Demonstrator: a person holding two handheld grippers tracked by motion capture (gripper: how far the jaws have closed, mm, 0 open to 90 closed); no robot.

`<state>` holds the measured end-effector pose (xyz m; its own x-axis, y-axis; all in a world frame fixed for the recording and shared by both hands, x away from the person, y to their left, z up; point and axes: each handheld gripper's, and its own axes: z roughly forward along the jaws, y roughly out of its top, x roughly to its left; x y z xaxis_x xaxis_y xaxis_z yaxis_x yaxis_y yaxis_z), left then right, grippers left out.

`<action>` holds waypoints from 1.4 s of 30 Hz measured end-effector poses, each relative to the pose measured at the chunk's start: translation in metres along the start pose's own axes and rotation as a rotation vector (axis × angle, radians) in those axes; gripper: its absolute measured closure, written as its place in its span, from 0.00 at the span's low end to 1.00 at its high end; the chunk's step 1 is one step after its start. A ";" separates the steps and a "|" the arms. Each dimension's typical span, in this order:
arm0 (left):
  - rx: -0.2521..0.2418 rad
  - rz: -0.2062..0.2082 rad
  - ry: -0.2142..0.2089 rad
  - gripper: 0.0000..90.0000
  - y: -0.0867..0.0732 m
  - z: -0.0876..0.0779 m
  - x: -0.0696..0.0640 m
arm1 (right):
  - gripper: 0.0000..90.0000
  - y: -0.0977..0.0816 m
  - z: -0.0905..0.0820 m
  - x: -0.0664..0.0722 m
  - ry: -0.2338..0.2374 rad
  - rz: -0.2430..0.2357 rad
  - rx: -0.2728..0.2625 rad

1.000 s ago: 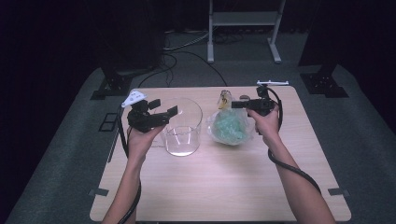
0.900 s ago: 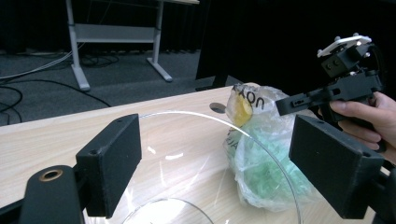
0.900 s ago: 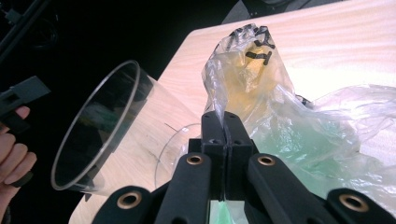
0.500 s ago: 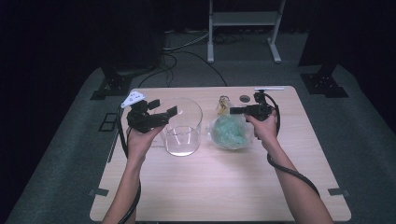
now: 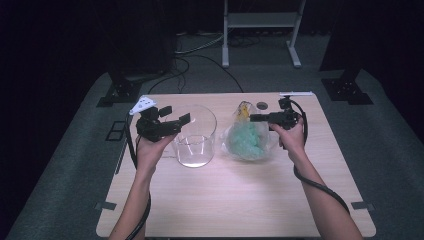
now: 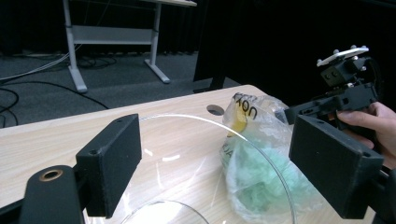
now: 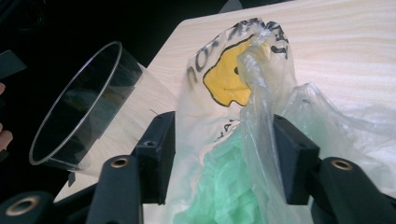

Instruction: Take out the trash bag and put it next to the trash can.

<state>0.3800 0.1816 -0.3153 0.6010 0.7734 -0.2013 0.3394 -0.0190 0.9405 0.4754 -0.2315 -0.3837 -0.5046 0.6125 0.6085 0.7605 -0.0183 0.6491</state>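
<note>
A clear glass bowl [image 5: 195,145] stands left of the table's middle. My left gripper [image 5: 176,114] hangs over its left rim, open, with the rim [image 6: 196,154] running beneath the jaws, which stand apart from it. To the right lies a clear plastic bag [image 5: 247,142] of pale green filling, printed with a yellow face [image 7: 224,74]. My right gripper [image 5: 252,118] is level at the bag's twisted neck [image 7: 254,88]. Its jaws have just been opening. The neck stands loose between them, and the right gripper [image 7: 219,154] is open.
A round cable hole [image 5: 261,105] and a white strip [image 5: 295,93] mark the table's far edge. Beyond it are a metal desk frame [image 5: 260,20], floor cables [image 5: 195,50] and two dark stand bases [image 5: 120,92] on grey carpet.
My right gripper and the bag's neck have come down a little and toward the bowl. The left hand and the bowl have stayed put.
</note>
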 end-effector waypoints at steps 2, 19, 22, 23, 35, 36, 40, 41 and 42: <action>0.003 0.002 0.000 0.18 0.000 0.000 -0.001 | 0.49 0.000 -0.004 -0.001 -0.001 -0.002 -0.008; 0.003 0.000 -0.009 0.18 0.000 0.006 -0.006 | 0.43 -0.003 -0.040 -0.013 0.045 -0.009 -0.059; 0.009 0.005 -0.010 0.18 -0.001 0.006 -0.006 | 0.43 -0.004 -0.046 -0.014 0.048 -0.012 -0.067; 0.009 0.005 -0.011 0.18 -0.001 0.006 -0.006 | 0.43 -0.004 -0.048 -0.014 0.049 -0.010 -0.070; 0.011 0.001 -0.016 0.18 -0.002 0.008 -0.006 | 0.43 -0.014 -0.067 -0.019 0.042 -0.028 -0.080; 0.013 0.002 -0.014 0.18 -0.002 0.008 -0.006 | 0.43 -0.015 -0.068 -0.020 0.041 -0.030 -0.079; 0.013 0.002 -0.014 0.18 -0.002 0.008 -0.006 | 0.43 -0.020 -0.073 -0.023 0.034 -0.030 -0.075; 0.012 0.002 -0.014 0.18 -0.002 0.008 -0.006 | 0.43 -0.022 -0.074 -0.024 0.032 -0.031 -0.074; 0.012 0.001 -0.015 0.18 -0.002 0.008 -0.006 | 0.43 -0.024 -0.075 -0.025 0.030 -0.032 -0.072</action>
<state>0.3811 0.1719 -0.3179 0.6121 0.7639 -0.2046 0.3471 -0.0271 0.9374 0.4392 -0.3057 -0.3797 -0.5409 0.5900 0.5995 0.7129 -0.0566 0.6989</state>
